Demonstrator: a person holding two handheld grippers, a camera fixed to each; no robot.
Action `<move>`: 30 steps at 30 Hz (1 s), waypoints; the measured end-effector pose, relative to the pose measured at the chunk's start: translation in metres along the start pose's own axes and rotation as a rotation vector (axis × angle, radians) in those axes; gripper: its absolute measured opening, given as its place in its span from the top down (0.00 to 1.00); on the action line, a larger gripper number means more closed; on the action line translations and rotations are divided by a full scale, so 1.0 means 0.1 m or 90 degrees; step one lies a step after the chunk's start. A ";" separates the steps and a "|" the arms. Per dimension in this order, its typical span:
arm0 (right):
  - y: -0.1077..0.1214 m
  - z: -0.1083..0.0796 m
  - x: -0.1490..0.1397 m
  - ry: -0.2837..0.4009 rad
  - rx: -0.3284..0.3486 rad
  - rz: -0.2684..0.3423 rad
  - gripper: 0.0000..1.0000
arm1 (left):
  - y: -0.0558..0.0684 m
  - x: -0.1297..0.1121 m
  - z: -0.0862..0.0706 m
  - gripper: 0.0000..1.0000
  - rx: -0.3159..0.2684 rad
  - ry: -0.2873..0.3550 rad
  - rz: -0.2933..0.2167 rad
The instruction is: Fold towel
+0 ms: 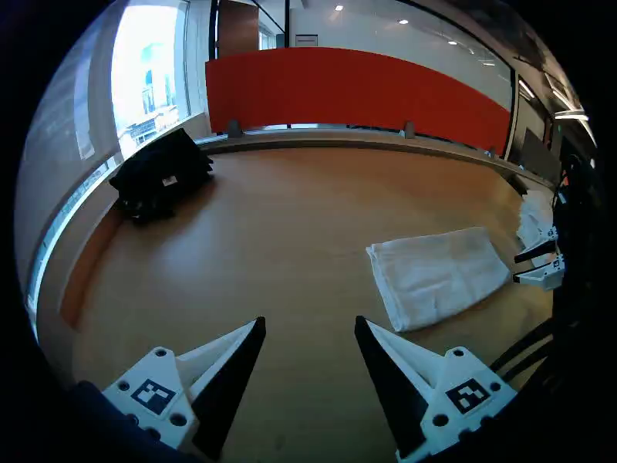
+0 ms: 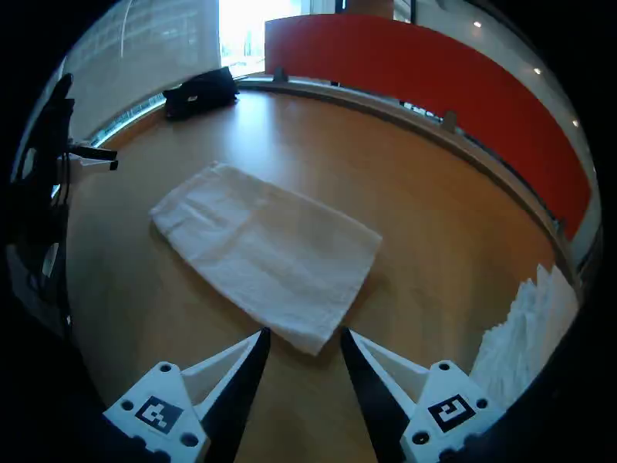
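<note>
A white towel (image 1: 436,274) lies folded into a flat rectangle on the wooden table (image 1: 293,231). In the left gripper view my left gripper (image 1: 310,328) hovers open over bare wood, with the towel ahead to its right. The right gripper (image 1: 515,268) shows at the towel's far right end. In the right gripper view the towel (image 2: 266,251) stretches away to the left, and its near corner lies just ahead of my open right gripper (image 2: 305,338), nothing pinched. The left gripper (image 2: 108,160) appears small at the far left edge.
A black bag (image 1: 162,176) sits at the table's far left corner, also seen as the bag (image 2: 200,91) near the window. A red partition (image 1: 355,89) runs along the table's back edge. A pile of white cloth (image 2: 532,332) lies to the right of my right gripper.
</note>
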State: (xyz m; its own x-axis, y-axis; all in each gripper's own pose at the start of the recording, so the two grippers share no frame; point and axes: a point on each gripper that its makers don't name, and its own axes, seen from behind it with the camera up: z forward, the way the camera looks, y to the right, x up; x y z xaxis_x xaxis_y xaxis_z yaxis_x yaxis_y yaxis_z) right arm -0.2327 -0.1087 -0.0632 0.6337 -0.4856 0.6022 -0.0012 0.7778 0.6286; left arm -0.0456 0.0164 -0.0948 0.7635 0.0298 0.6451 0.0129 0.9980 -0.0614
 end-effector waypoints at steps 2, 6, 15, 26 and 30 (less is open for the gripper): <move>0.00 0.02 -0.01 -0.003 0.002 -0.003 0.31 | -0.01 -0.01 -0.01 0.15 0.002 -0.001 -0.002; 0.02 0.05 -0.06 -0.013 0.007 -0.009 0.31 | -0.02 -0.02 -0.01 0.15 0.002 -0.002 -0.004; 0.09 0.11 -0.17 -0.040 0.015 -0.036 0.33 | -0.02 -0.03 0.00 0.15 0.000 -0.004 -0.002; 0.12 0.13 -0.21 -0.054 0.028 -0.032 0.53 | 0.00 -0.05 0.01 0.15 -0.006 -0.006 0.001; 0.12 0.14 -0.21 -0.055 0.033 -0.026 0.65 | 0.00 -0.05 0.01 0.15 -0.006 -0.007 0.002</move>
State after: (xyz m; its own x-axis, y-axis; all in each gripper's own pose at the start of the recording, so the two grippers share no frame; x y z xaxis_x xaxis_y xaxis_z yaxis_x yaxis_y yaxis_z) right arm -0.2567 -0.0953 -0.0615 0.5649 -0.5505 0.6147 -0.0183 0.7364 0.6763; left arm -0.0505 0.0163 -0.0974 0.7560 0.0331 0.6538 0.0170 0.9974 -0.0701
